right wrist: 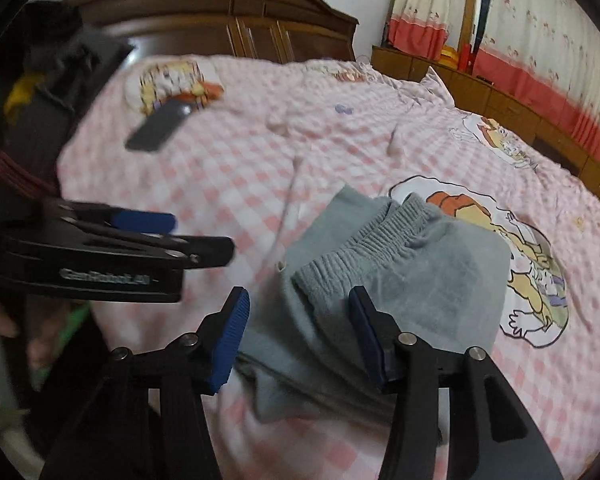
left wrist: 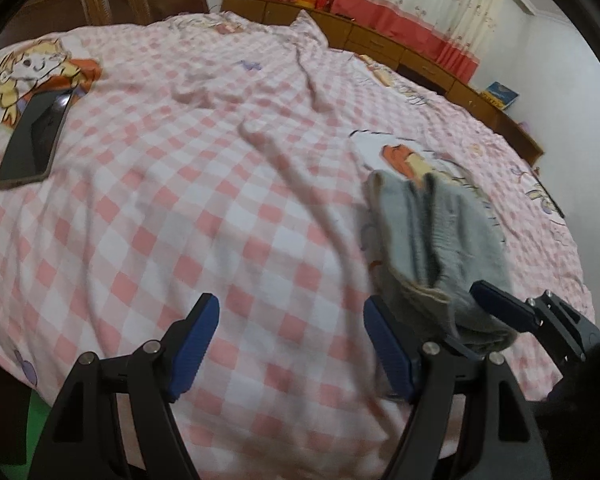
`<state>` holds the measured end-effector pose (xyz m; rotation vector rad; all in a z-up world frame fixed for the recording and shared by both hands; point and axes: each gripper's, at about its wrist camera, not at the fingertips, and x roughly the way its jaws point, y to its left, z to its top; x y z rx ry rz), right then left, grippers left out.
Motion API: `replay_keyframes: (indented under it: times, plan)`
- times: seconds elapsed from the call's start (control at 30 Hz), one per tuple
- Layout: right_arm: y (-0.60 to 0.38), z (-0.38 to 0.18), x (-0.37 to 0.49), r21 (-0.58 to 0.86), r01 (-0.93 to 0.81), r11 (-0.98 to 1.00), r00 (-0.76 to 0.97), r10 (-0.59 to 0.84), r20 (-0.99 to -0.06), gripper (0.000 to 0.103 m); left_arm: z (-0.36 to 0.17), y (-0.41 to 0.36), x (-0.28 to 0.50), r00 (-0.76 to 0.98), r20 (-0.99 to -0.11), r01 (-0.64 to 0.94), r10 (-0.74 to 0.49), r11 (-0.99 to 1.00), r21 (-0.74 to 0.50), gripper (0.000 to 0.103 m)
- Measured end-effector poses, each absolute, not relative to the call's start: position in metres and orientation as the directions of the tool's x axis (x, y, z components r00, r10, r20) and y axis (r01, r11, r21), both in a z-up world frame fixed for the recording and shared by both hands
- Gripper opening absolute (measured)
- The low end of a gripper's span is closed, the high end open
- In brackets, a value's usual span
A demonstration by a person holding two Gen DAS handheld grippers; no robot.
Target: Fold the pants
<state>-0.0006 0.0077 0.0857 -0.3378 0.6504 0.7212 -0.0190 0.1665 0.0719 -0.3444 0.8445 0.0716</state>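
The grey pants (right wrist: 404, 276) lie folded in a bundle on the pink checked bedsheet (right wrist: 260, 184), their ribbed elastic waistband on top. My right gripper (right wrist: 300, 336) stands open astride the bundle's near end; the cloth lies between its blue pads (right wrist: 230, 340), which do not press on it. In the left wrist view the pants (left wrist: 432, 236) sit at the right, with the right gripper (left wrist: 540, 316) just behind them. My left gripper (left wrist: 292, 340) is open over bare sheet to the left of the pants, nothing between its fingers. It also shows side-on in the right wrist view as the left gripper (right wrist: 196, 236).
A dark phone (left wrist: 36, 136) lies on the sheet at the far left, near a cartoon print. A wooden headboard (right wrist: 220, 20) stands behind the bed, and low wooden cabinets (left wrist: 380, 40) with red and cream curtains run along the right wall. The sheet is wrinkled.
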Motion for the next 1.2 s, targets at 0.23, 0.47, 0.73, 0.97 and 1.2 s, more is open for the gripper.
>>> replay_keyframes:
  times: [0.23,0.47,0.73,0.97,1.2]
  plan:
    - [-0.044,0.106,0.007,0.090,-0.586,0.805,0.627,0.522,-0.578,0.052,0.096,0.139,-0.007,0.683,-0.710,-0.099,-0.172,0.942,-0.322,0.080]
    - [-0.083,0.078,0.047,0.352,-0.441,0.826,0.533,0.556,-0.638,0.052,0.090,0.104,0.026,0.647,-0.728,-0.038,-0.229,0.943,-0.331,0.083]
    - [-0.110,0.036,0.066,0.431,-0.324,0.842,0.450,0.538,-0.713,0.055,0.051,0.093,0.026,0.585,-0.786,-0.073,-0.199,0.953,-0.295,0.085]
    - [-0.122,0.046,0.067,0.483,-0.295,0.824,0.482,0.565,-0.670,0.058,0.061,0.097,0.027,0.617,-0.758,-0.047,-0.214,0.951,-0.307,0.084]
    - [-0.126,0.044,0.092,0.542,-0.242,0.805,0.477,0.585,-0.656,0.058,0.071,0.097,0.048,0.619,-0.752,-0.031,-0.225,0.950,-0.310,0.083]
